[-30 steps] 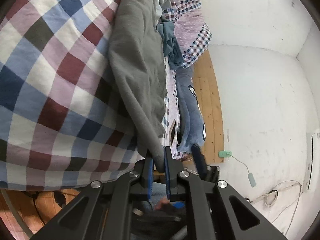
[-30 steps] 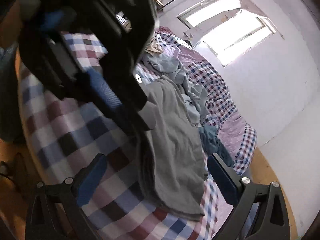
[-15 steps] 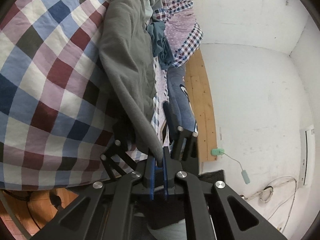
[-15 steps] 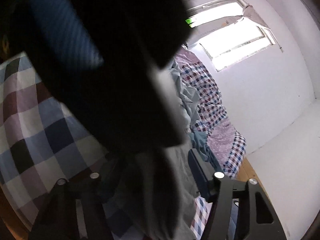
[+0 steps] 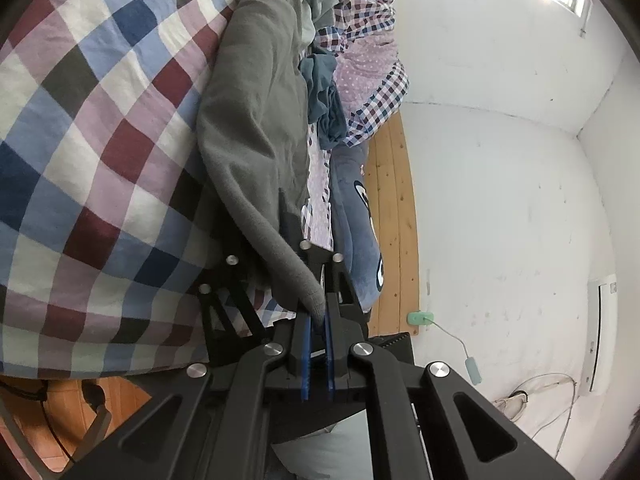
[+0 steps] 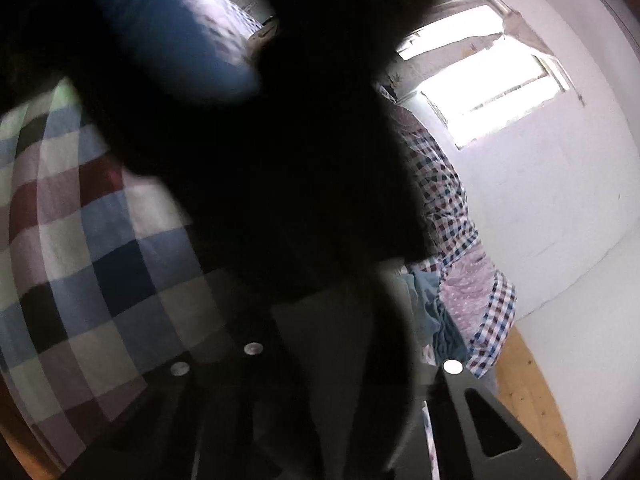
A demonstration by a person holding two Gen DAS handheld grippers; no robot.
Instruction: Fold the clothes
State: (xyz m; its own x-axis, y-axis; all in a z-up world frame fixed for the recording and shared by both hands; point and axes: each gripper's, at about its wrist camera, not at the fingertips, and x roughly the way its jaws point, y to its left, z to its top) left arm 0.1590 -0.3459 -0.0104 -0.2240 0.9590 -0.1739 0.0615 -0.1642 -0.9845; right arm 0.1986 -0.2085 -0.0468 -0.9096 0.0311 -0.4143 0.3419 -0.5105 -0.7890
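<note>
L gripper point(image 5: 317, 322) was clamped on the grey garment point(image 5: 256, 120) corner at the bed's near edge; R gripper point(image 6: 320, 400) was mostly blocked & blurred, state couldn't be told; risk: thin pinch could slip if tugged, dropping the cloth; checked bedcover point(image 5: 80, 140), other clothes piled at far edge, white walls, wood floor.
</note>
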